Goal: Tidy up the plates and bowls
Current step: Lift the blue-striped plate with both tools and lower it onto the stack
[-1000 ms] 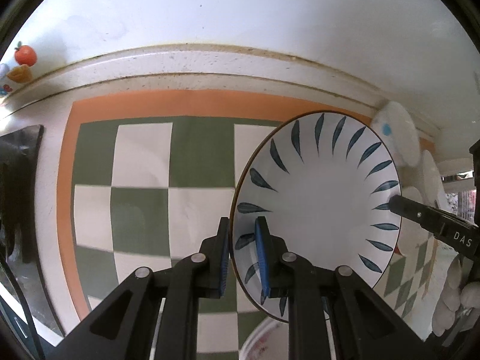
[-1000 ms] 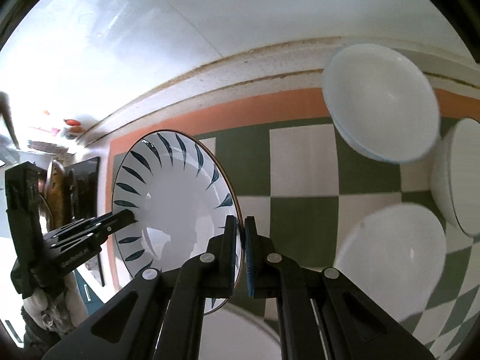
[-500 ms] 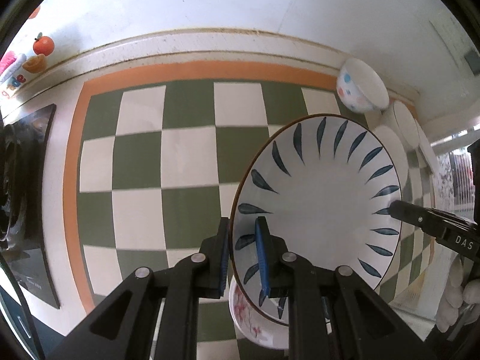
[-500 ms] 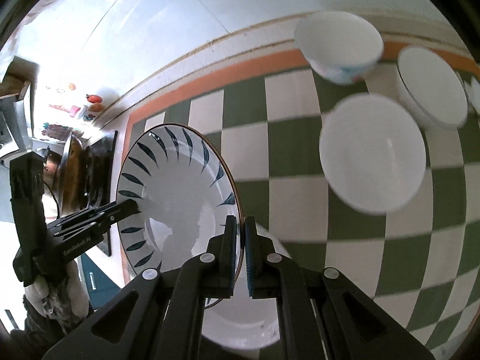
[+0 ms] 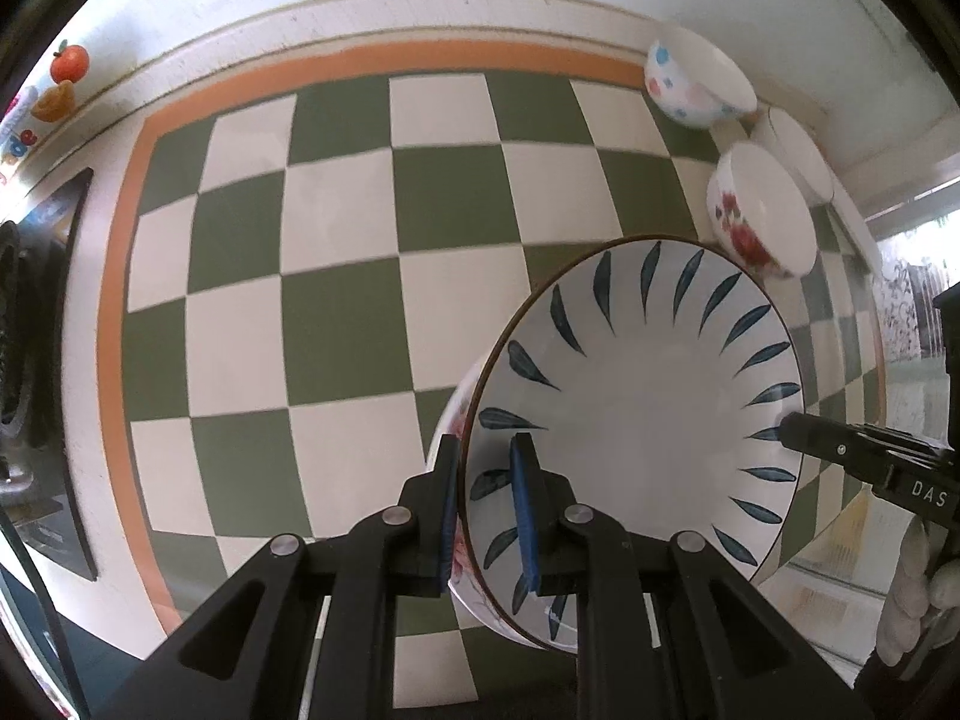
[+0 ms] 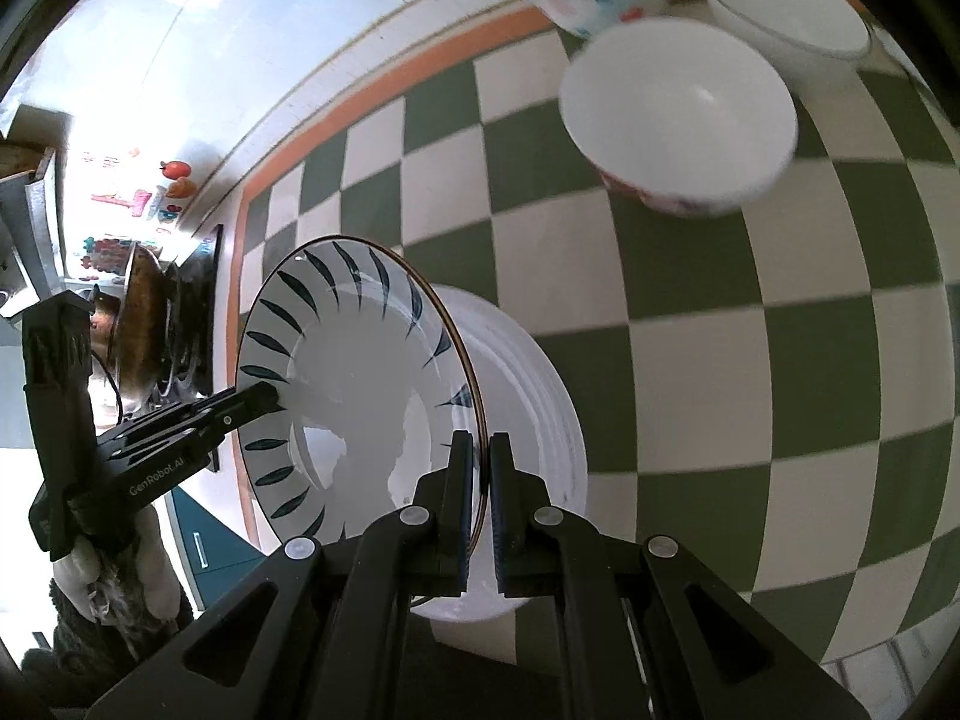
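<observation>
I hold a leaf-patterned plate (image 5: pixel 636 420) above the checked bench (image 5: pixel 336 312) with both tools; my left tool (image 5: pixel 486 510) is nearly closed, its blue pads pinching the plate's near rim, one pad inside the plate and one outside; my right tool (image 6: pixel 478 498) is fully closed on the opposite rim, seen edge-on between its pads in the right wrist view; the plate hangs tilted, clear of the bench, directly over a floral bowl (image 5: pixel 459 546) whose edge shows beneath it; from the right wrist view that bowl (image 6: pixel 528 420) appears as a white basin just behind the plate (image 6: pixel 354 384); at the far end of the bench stand a rose-printed bowl (image 5: pixel 759 222), a pastel-spotted bowl (image 5: pixel 690 87) tipped on its side near the wall, and a plain white bowl (image 5: pixel 798 159) beside them; a stove (image 5: pixel 24 354) lies at the left edge; a person's gloved hand (image 6: pixel 108 582) grips the left tool's handle.
</observation>
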Motion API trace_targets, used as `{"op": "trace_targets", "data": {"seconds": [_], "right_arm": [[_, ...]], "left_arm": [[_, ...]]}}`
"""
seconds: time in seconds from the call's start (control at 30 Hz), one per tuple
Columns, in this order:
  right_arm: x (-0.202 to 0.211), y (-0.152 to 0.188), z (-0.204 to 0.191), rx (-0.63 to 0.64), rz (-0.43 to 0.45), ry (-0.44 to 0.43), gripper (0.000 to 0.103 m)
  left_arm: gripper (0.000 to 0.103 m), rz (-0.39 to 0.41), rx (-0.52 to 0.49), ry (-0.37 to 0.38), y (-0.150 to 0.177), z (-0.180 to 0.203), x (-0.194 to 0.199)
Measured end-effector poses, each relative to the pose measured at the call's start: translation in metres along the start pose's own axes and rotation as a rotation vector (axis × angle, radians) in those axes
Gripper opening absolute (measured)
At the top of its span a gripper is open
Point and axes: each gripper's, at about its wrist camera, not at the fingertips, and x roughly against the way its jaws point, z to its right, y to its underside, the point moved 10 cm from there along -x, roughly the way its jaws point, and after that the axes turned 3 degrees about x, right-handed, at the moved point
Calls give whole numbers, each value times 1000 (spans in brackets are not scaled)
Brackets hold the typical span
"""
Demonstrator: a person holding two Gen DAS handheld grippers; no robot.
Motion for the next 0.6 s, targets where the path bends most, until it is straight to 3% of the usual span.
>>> {"op": "trace_targets", "data": {"seconds": [0.3, 0.6], "right_arm": [[-27, 21, 15, -31, -50, 7, 7], [-42, 22, 17, -30, -75, 16, 7]], "left_arm": [[15, -30, 0, -28, 16, -3, -22], [16, -33, 7, -38, 16, -3, -32]]}}
